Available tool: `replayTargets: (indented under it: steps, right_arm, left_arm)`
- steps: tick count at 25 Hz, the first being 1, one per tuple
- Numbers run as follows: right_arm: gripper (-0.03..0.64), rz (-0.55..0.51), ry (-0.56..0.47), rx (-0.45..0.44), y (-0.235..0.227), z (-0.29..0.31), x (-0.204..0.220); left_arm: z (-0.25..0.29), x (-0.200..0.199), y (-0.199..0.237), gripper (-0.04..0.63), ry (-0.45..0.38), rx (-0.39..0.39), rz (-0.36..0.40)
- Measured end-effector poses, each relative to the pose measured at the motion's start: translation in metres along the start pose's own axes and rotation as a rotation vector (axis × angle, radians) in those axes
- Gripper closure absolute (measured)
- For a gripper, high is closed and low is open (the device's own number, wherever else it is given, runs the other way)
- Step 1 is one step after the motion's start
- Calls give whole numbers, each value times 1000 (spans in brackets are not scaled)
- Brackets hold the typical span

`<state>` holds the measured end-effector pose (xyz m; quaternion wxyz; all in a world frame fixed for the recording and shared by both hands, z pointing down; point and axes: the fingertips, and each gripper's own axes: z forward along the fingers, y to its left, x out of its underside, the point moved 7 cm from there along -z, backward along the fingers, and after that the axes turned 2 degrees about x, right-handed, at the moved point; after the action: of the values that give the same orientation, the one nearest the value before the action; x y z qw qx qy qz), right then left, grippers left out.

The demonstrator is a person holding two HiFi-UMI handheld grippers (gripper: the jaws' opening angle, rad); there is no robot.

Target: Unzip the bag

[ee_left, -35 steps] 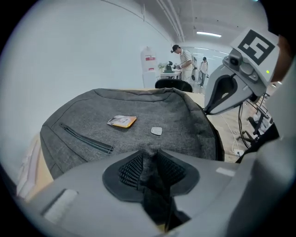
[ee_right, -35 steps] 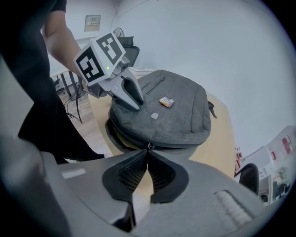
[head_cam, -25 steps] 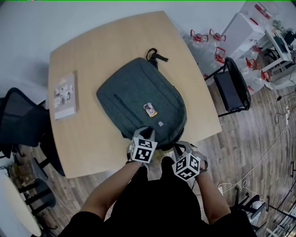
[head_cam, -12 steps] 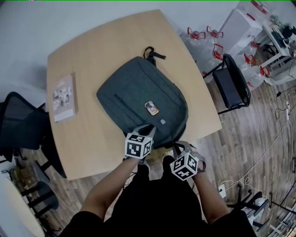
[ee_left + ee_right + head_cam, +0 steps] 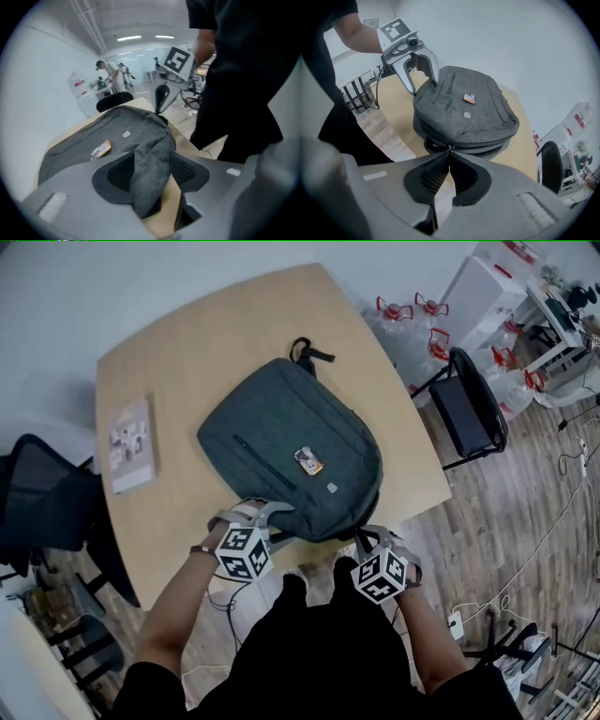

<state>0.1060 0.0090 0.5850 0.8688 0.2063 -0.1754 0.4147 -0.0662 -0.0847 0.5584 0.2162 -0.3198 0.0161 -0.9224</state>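
Note:
A dark grey backpack (image 5: 286, 451) lies flat on the wooden table (image 5: 187, 352), with an orange tag (image 5: 307, 461) on its front. My left gripper (image 5: 253, 513) is at the bag's near left corner. Its jaws are opening and stand wide apart in the left gripper view, where a loose fold of grey fabric (image 5: 150, 164) lies between the pads without being squeezed. My right gripper (image 5: 362, 540) is at the bag's near right edge. It is shut on the zipper pull (image 5: 449, 149), whose zipper line (image 5: 483, 148) runs along the bag's side.
A booklet (image 5: 131, 443) lies on the table's left side. A black chair (image 5: 473, 413) stands off the right edge, another dark chair (image 5: 47, 502) off the left. Water bottles (image 5: 412, 310) stand on the floor beyond. A cable (image 5: 230, 589) trails below the near edge.
My left gripper has slid left along the bag's near edge and its jaws have spread wide. The right gripper has stayed where it was, still closed.

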Motion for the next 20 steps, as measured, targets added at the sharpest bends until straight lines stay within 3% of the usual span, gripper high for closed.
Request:
replayTargets:
  steps: [3,5,7,13,20]
  right_arm:
    - [606,5,3,1,-1,0,2]
    - [606,5,5,5,0,0,2]
    - [606,3,8,13,0,2,1]
    - [606,26,18,41,4,0,1]
    - [606,57,-3,26,38,-4,-13]
  left_arm:
    - [1,19,-10,265,121,155,128]
    - [8,30,-12,236,185,144,224]
    - [14,36,-8,368,187,53,289]
    - [19,38,-2,446,115,-17,144]
    - [22,29,3,469,86,-37,-1]
